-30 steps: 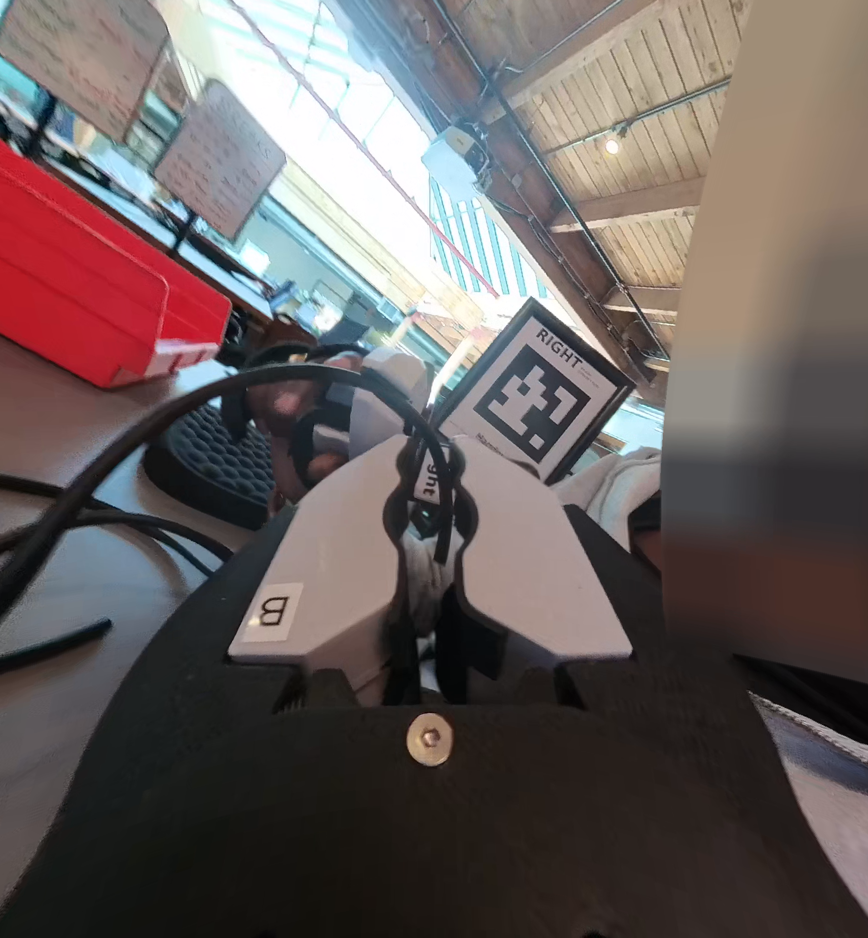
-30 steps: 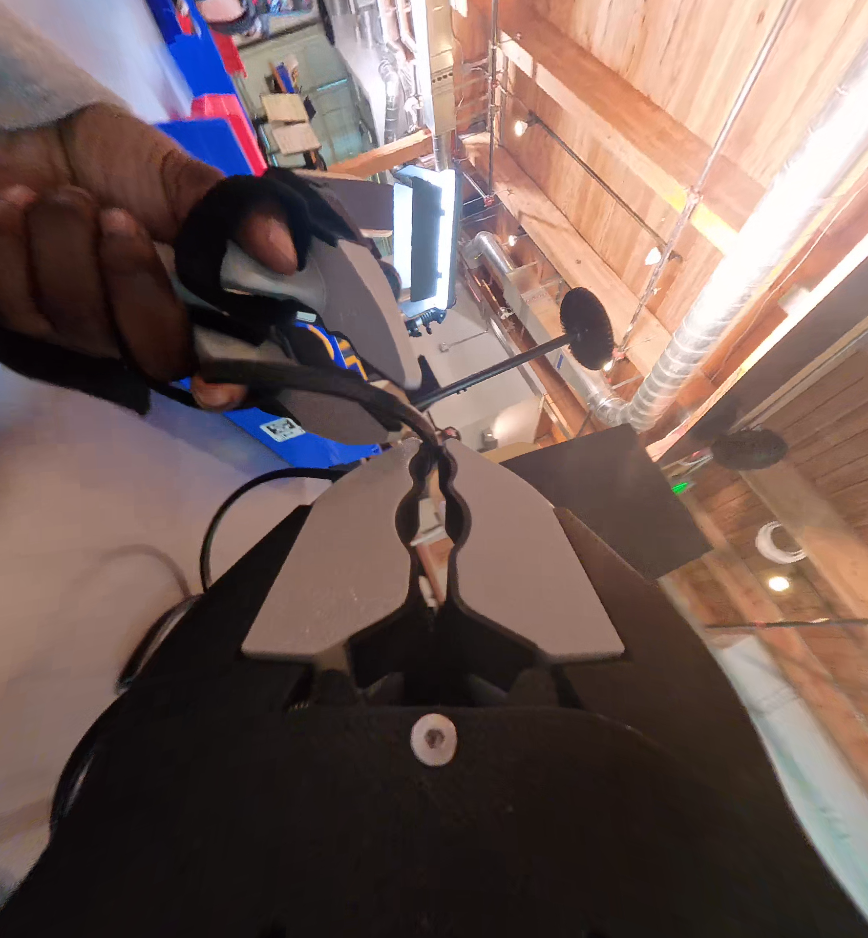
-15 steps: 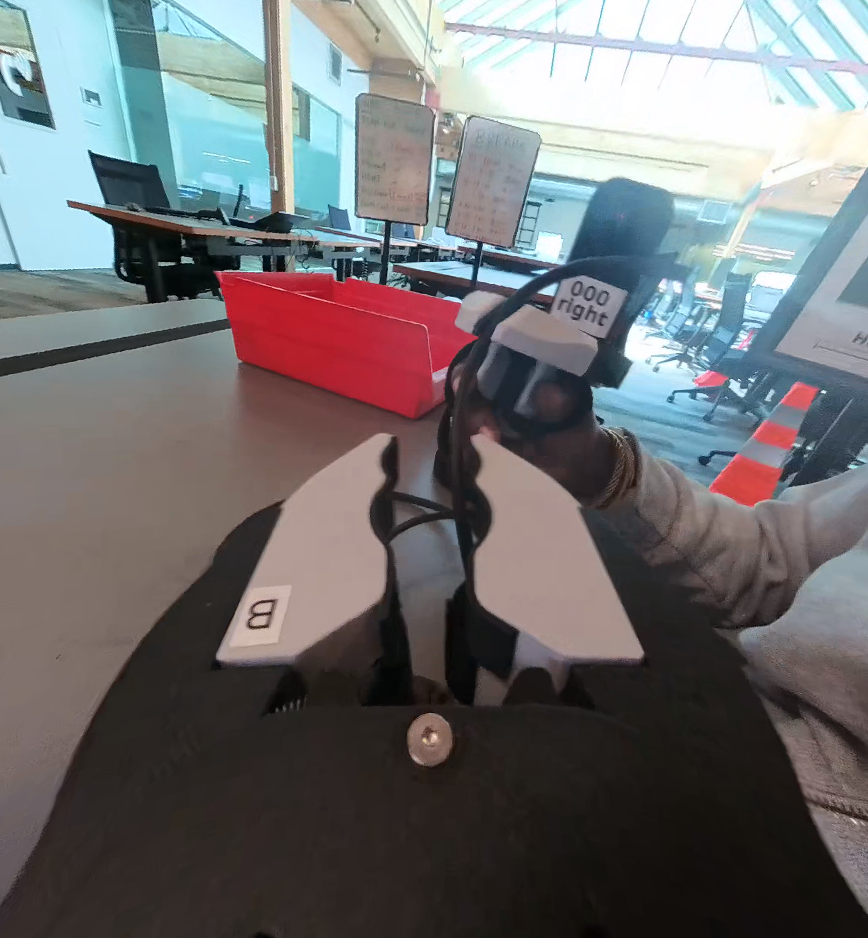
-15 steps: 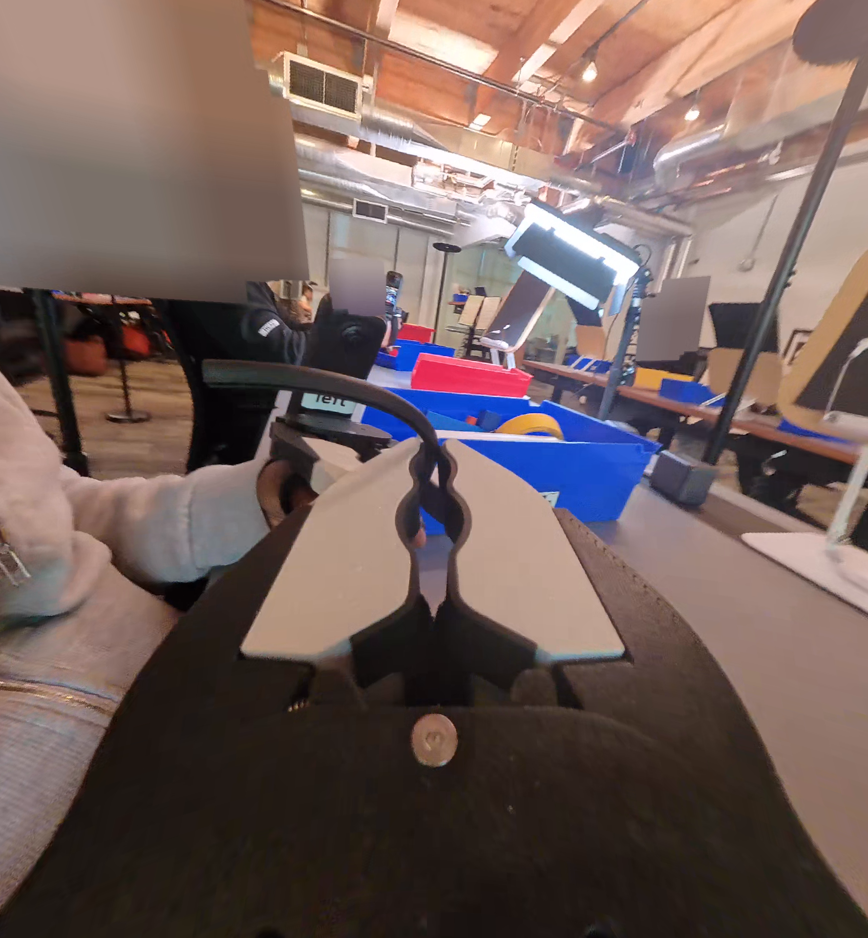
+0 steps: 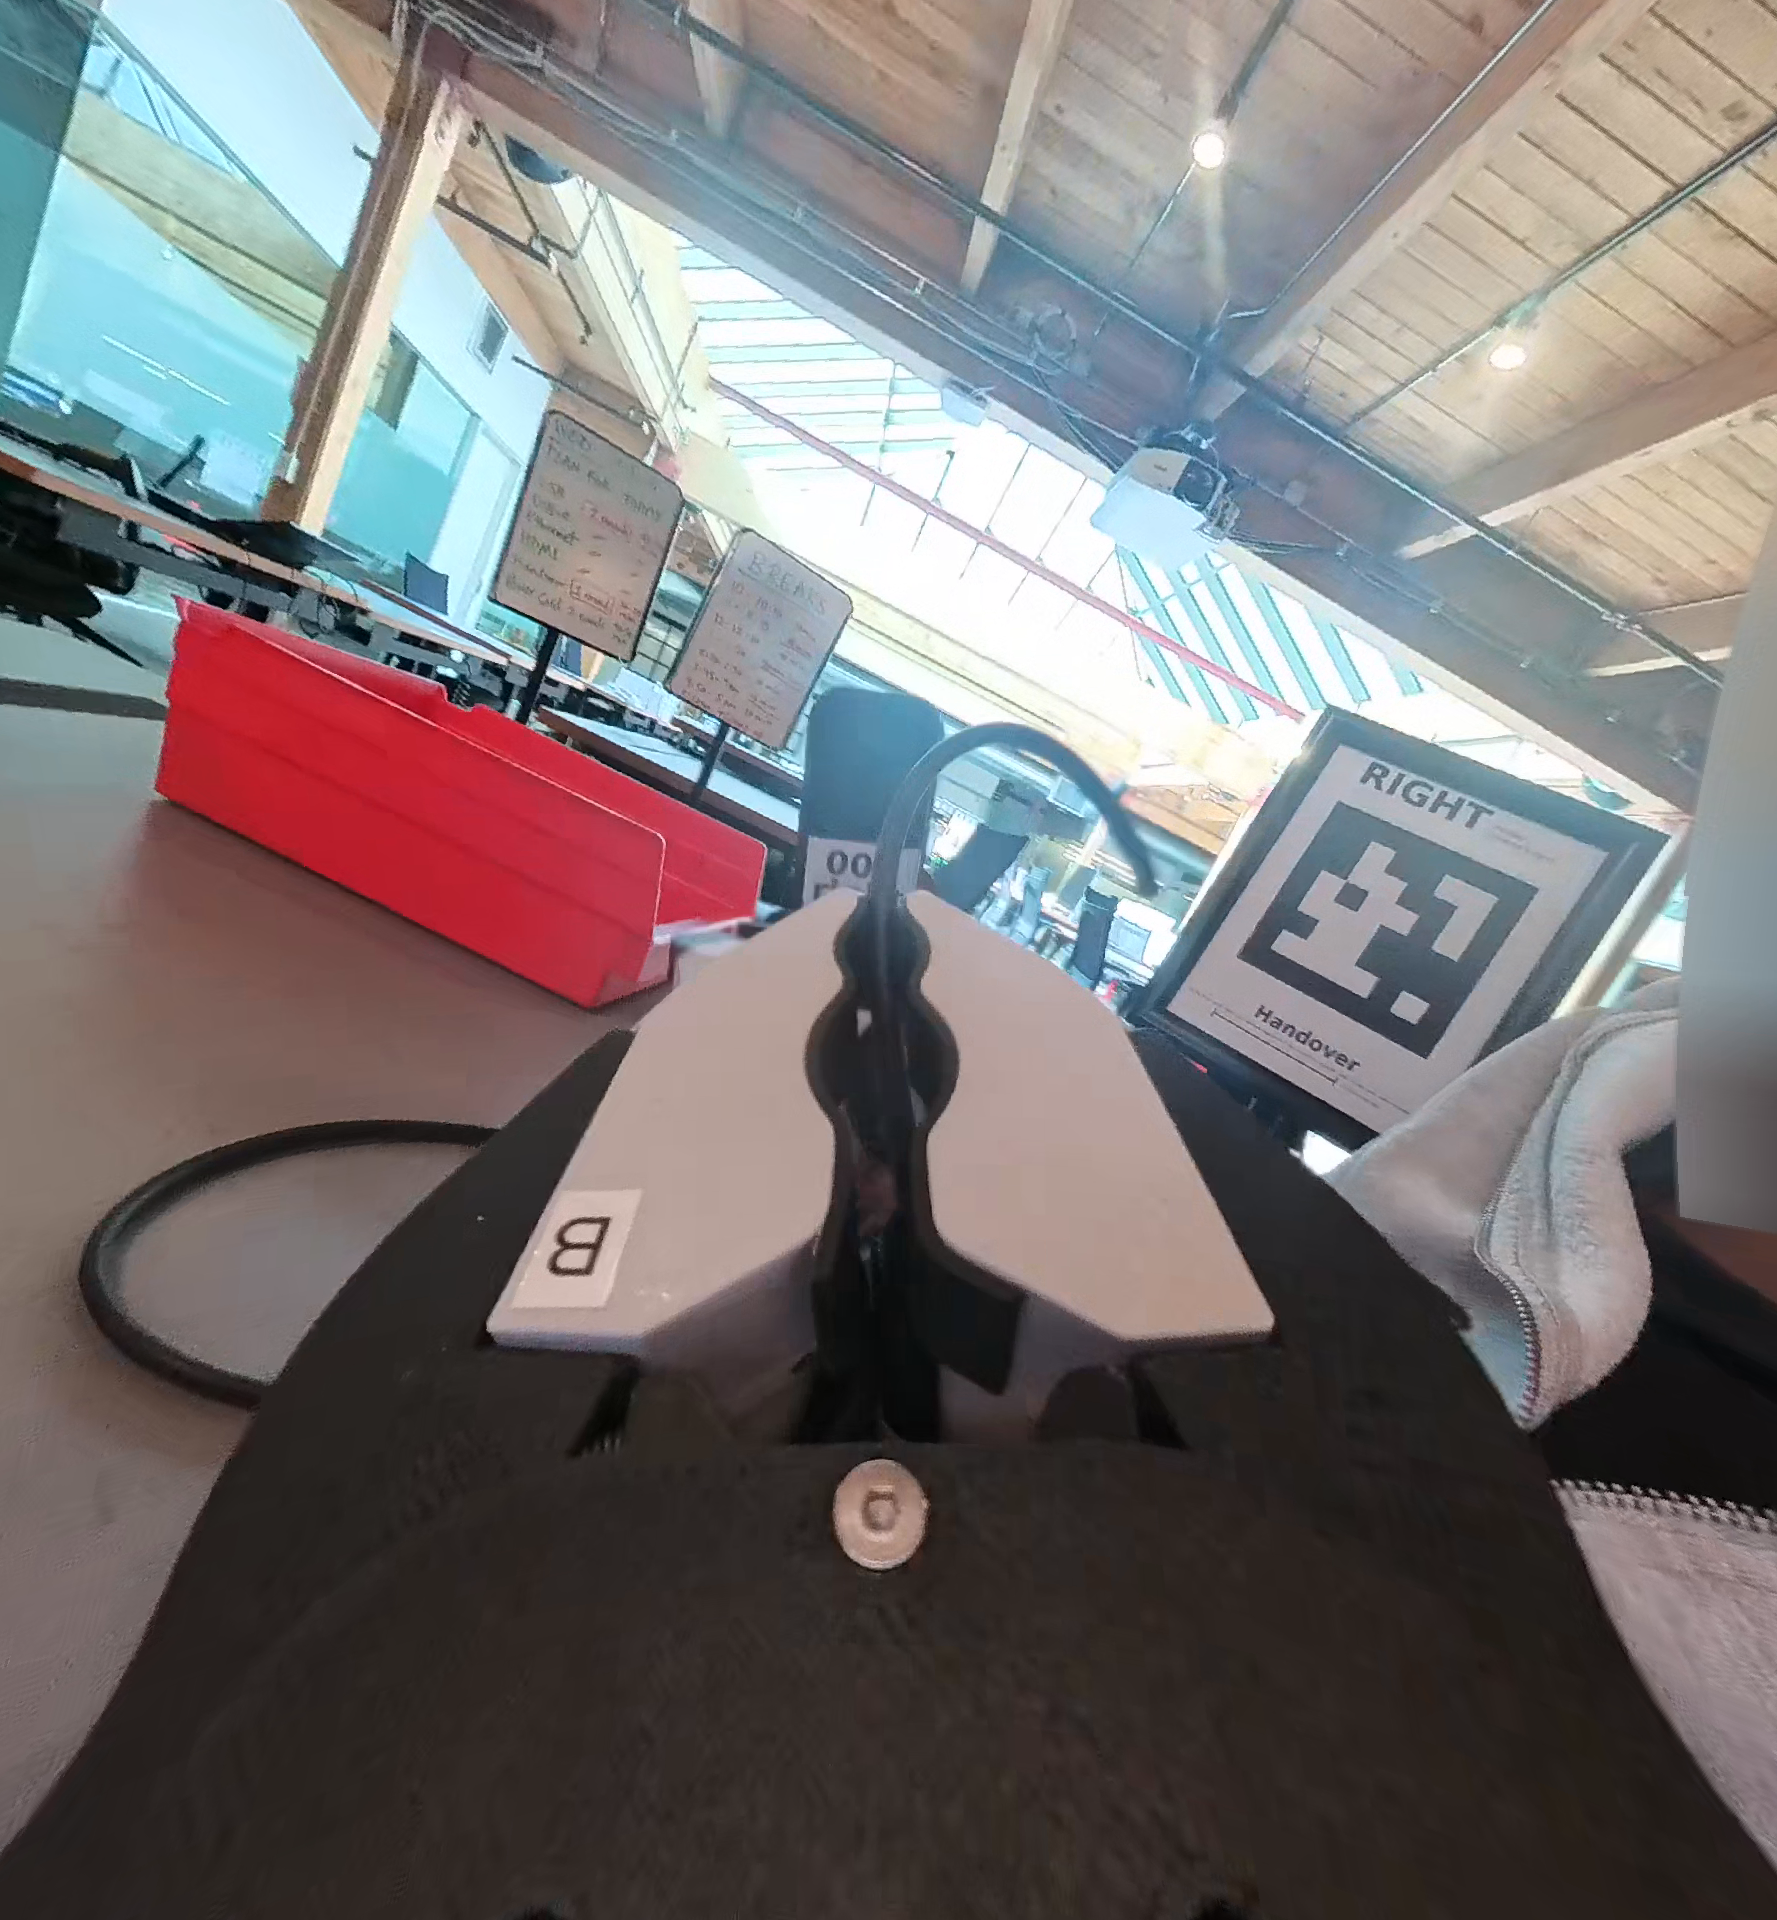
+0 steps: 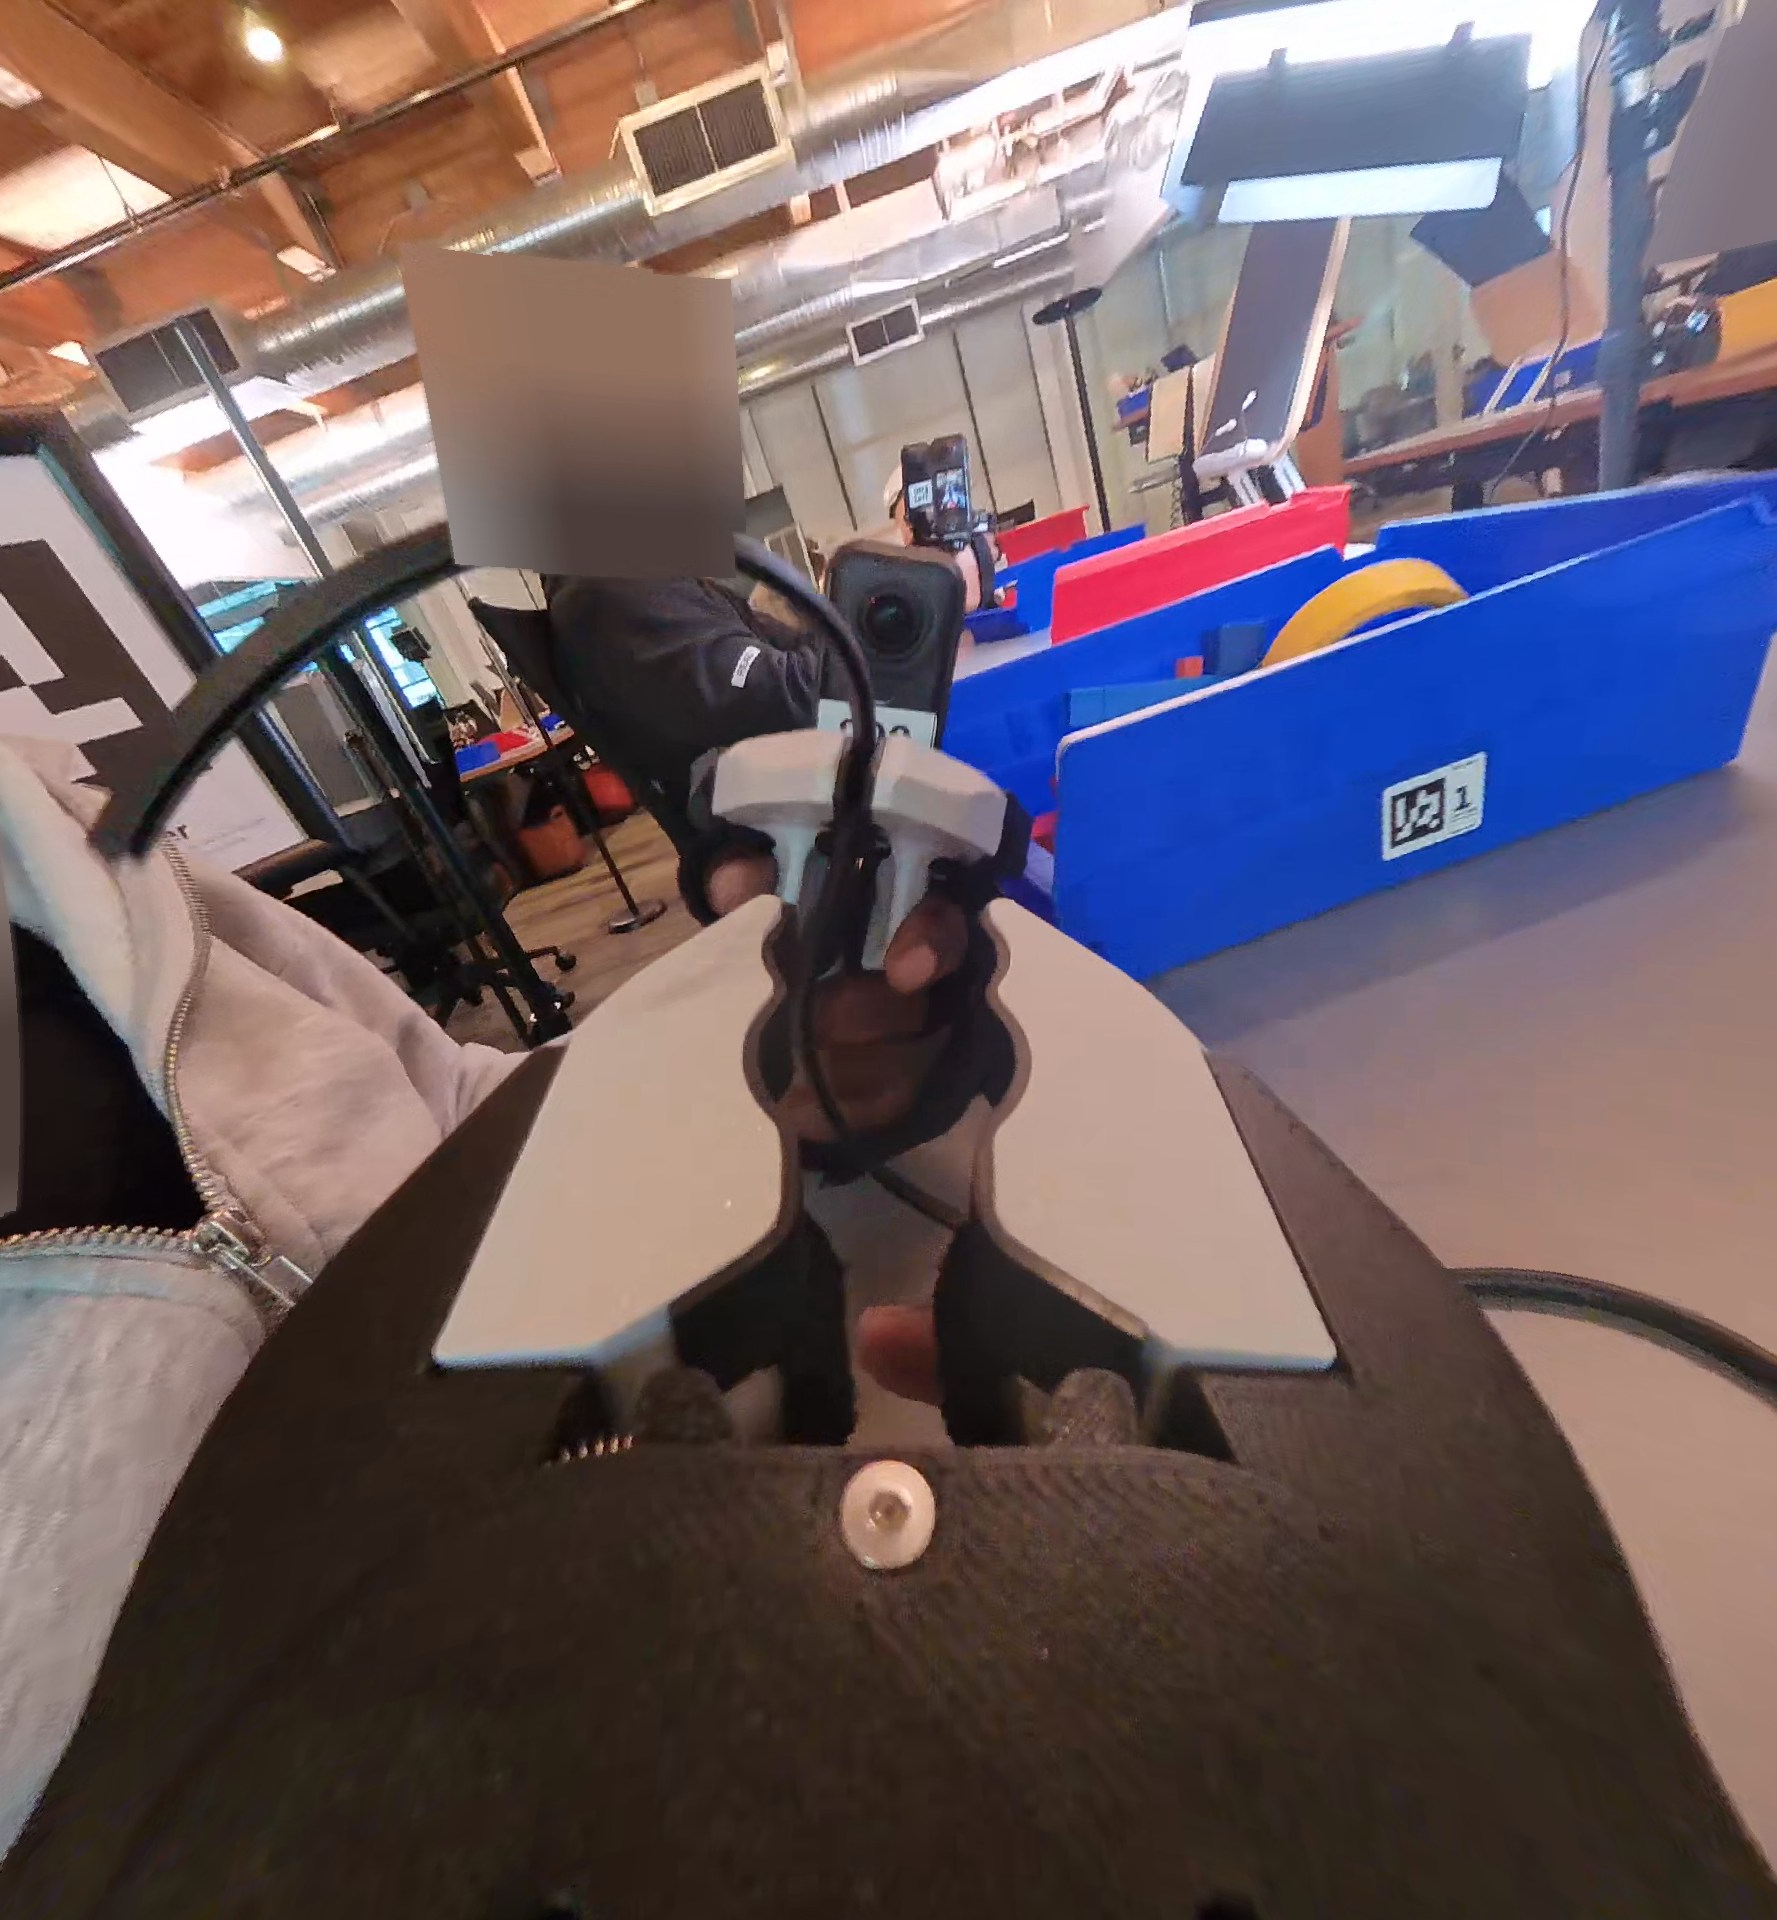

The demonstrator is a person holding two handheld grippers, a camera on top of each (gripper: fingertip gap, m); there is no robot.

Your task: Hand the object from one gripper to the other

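Black cable (image 5: 889,997) is now pinched only in the left hand-held gripper (image 5: 882,914), raised above the worktop (image 5: 240,987); the right hand-held gripper (image 6: 884,914), clamped on it half a second ago, stands parted, suggesting the handover is made.

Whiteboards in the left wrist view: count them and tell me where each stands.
2. The larger whiteboard stands beyond the red bin; the smaller whiteboard stands just right of it. More may be hidden behind the left tool.
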